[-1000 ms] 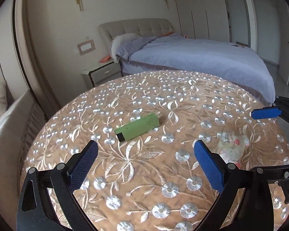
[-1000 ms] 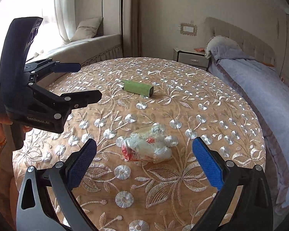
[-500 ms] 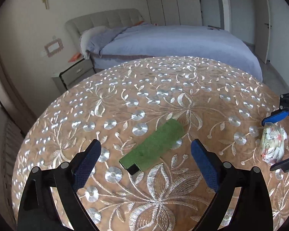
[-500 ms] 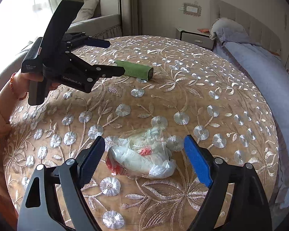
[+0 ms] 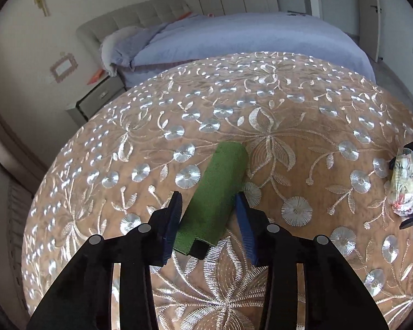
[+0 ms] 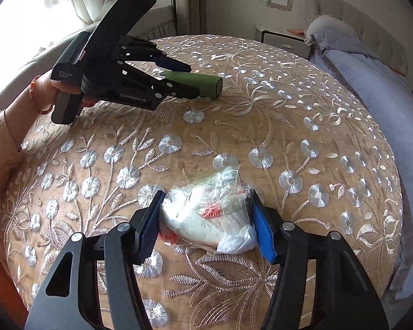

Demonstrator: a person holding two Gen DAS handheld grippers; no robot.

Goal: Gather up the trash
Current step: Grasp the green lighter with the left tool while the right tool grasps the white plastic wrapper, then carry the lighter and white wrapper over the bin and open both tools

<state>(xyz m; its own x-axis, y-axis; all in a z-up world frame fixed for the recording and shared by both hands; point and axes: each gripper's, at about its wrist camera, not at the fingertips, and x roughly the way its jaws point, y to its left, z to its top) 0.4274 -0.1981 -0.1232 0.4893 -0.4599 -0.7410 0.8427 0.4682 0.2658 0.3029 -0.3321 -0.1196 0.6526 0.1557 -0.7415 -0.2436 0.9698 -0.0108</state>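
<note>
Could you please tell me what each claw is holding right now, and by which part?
The left claw grips the green roll across its near end. The right claw pinches the crumpled plastic bag by its two sides.

Embroidered round table [image 5: 289, 104], bed [image 5: 234, 35], perhaps nightstand [image 5: 96, 99]

Blown-out window [image 6: 27, 5] glare, fisheye-warped edges

We see a tan cloth [image 6: 330, 165] over the counter, matt weave with shiny silver embroidered flowers. The green roll [image 5: 217, 195] looks fuzzy and matt, like felt. The bag [image 6: 209, 214] is thin, crinkly clear plastic, glossy in spots. Both grippers' arms are matt black plastic with blue ribbed pads [image 6: 264, 231].
</note>
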